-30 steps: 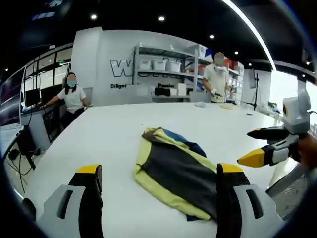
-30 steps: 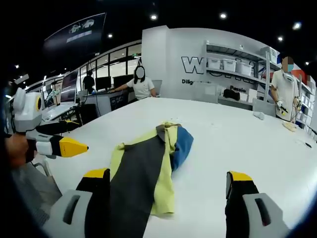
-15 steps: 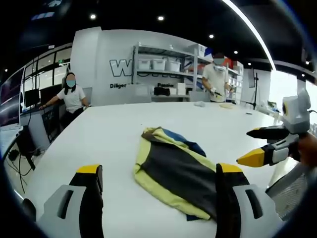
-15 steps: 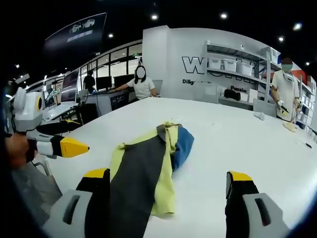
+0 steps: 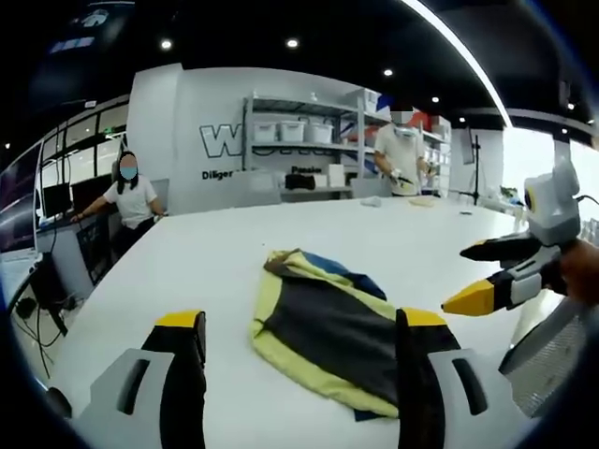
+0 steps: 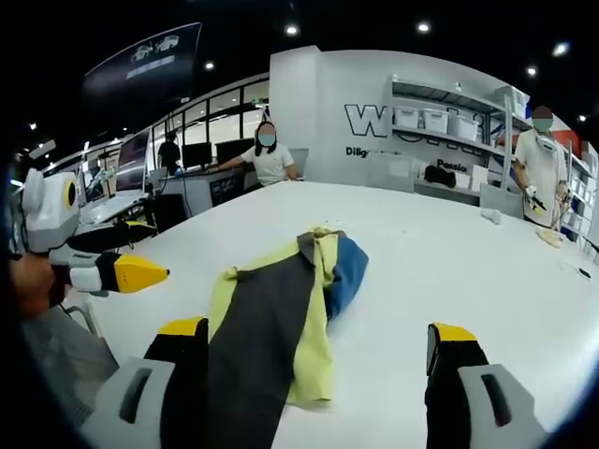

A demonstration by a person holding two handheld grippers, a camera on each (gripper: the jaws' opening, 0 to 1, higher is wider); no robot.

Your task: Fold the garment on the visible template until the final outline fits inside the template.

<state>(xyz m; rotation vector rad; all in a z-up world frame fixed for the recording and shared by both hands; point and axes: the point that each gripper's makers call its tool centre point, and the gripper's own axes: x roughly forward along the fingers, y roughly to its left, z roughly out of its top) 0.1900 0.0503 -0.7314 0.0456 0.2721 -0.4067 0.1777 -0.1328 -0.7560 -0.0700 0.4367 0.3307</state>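
A crumpled garment of yellow, dark grey and blue cloth lies on the white table. It reaches from near the table's front edge toward the middle. My left gripper hovers open just short of it, its right jaw in front of the cloth's near corner. My right gripper comes in from the right, above the table edge, holding nothing. In the right gripper view the garment runs up from the left jaw of the open right gripper. The left gripper shows at the left, held by a hand.
A mesh chair back stands by the table's near right corner. Small items lie on the table's far side, where a person stands by shelves. A seated person and desks with monitors are at the far left.
The left gripper view has shifted and tilted slightly, so that camera moved a little. The garment lies as before and both grippers stay open.
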